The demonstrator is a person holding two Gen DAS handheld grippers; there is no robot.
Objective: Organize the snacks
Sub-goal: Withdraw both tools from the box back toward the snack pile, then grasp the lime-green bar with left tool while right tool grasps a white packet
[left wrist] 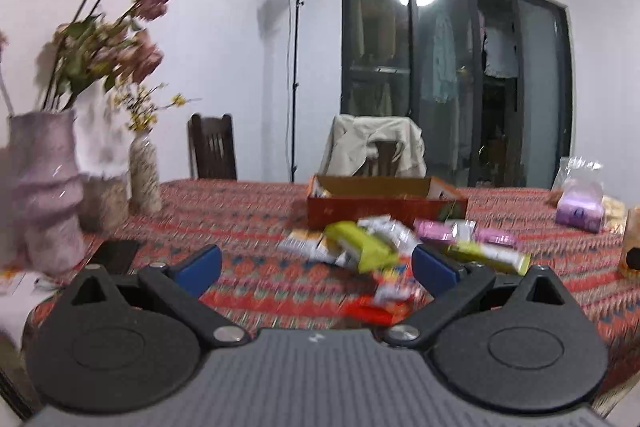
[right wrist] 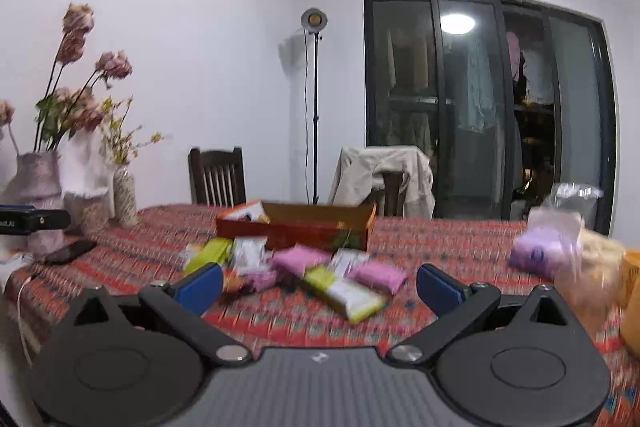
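Observation:
Several snack packets, yellow-green [left wrist: 362, 247], pink [left wrist: 436, 229] and white, lie scattered on the red patterned tablecloth [left wrist: 248, 223] in front of an open orange cardboard box [left wrist: 384, 205]. My left gripper [left wrist: 316, 267] hovers above the near table edge, open and empty, short of the pile. In the right wrist view the same pile shows: a yellow-green packet [right wrist: 346, 291], pink packets [right wrist: 380, 277] and the box [right wrist: 304, 227]. My right gripper [right wrist: 320, 285] is open too, with nothing between its blue pads [right wrist: 200, 285]. Both views are motion-blurred.
Vases with dried flowers [left wrist: 44, 187] and a dark phone [left wrist: 114, 253] stand at the left. Purple and clear bags [left wrist: 580, 199] sit at the right, with an orange container [right wrist: 632, 303] at the right edge. Two chairs [right wrist: 218, 177], one with a beige jacket [right wrist: 384, 179], stand behind the table.

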